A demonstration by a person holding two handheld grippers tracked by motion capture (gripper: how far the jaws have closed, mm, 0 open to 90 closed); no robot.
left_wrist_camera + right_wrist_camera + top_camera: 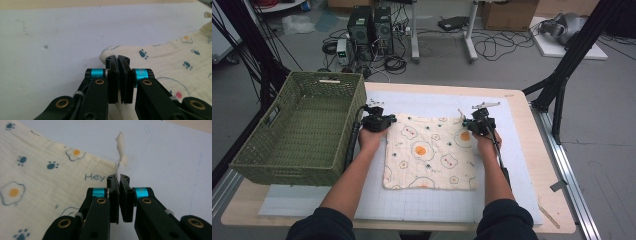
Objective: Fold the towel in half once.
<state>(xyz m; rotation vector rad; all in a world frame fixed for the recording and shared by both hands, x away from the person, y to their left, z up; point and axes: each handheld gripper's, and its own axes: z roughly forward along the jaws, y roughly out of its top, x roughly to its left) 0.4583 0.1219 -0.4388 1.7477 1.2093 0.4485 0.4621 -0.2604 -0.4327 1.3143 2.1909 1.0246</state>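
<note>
the cloth lies flat mid-tabletop on the white mat, right of the green basket. left gripper jaws are pressed together on its far left corner, right gripper jaws pinch the far right corner with its white tag. thin, soft, light muslin (it will likely sag), so corners are the sensible hold. printed "Hey" is readable.

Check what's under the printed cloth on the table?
The cloth lies flat on a white mat covering the wooden table. The left gripper and right gripper pinch its far corners. Anything beneath the cloth's middle is covered.
</note>
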